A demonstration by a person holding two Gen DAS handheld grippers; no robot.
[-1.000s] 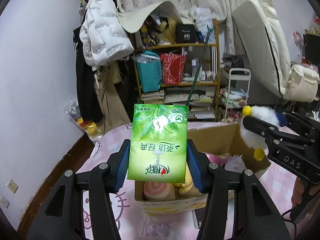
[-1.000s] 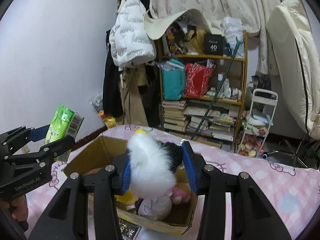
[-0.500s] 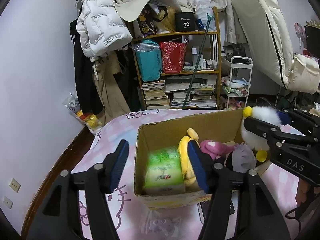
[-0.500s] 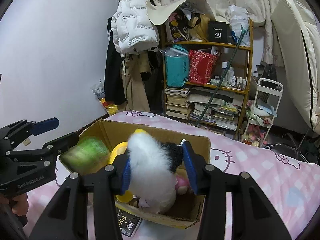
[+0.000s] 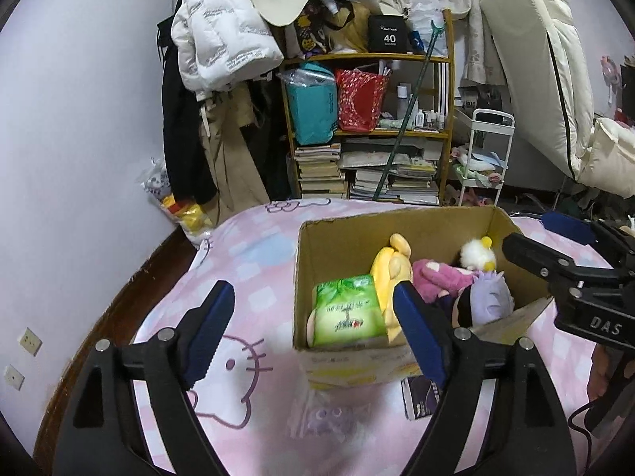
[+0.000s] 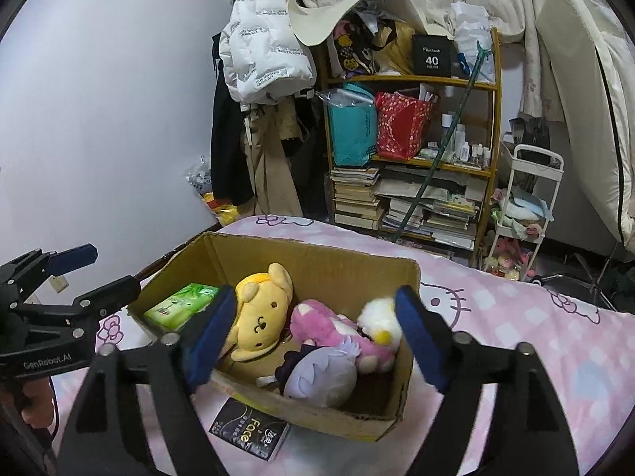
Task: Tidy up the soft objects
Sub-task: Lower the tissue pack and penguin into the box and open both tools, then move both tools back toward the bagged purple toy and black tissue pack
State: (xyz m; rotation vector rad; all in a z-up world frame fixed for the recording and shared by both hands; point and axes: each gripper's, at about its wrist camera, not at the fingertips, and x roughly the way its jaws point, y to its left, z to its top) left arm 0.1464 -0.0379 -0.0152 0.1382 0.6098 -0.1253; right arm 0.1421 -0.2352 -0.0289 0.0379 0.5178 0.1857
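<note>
Left wrist view: the left hand-held gripper [image 5: 309, 325] gapes wide and empty; the tissue pack [image 5: 349, 311] it held a second ago now lies in the box [image 5: 397, 230], at its 8 o'clock corner. Right wrist view: the right hand-held gripper [image 6: 317, 333] is also wide, its white plush [image 6: 377, 317] dropped at the box's 3 o'clock side. Both items look stowed.

A white puffer jacket [image 5: 222, 31] hangs by a wooden bookshelf [image 5: 369, 127] stacked with books [image 6: 357, 194], a teal bag [image 5: 311, 109] and a red bag [image 6: 401, 125]. A white trolley [image 6: 524, 206] stands beside it. A black packet [image 6: 250, 434] lies on the pink bedsheet [image 5: 246, 261].
</note>
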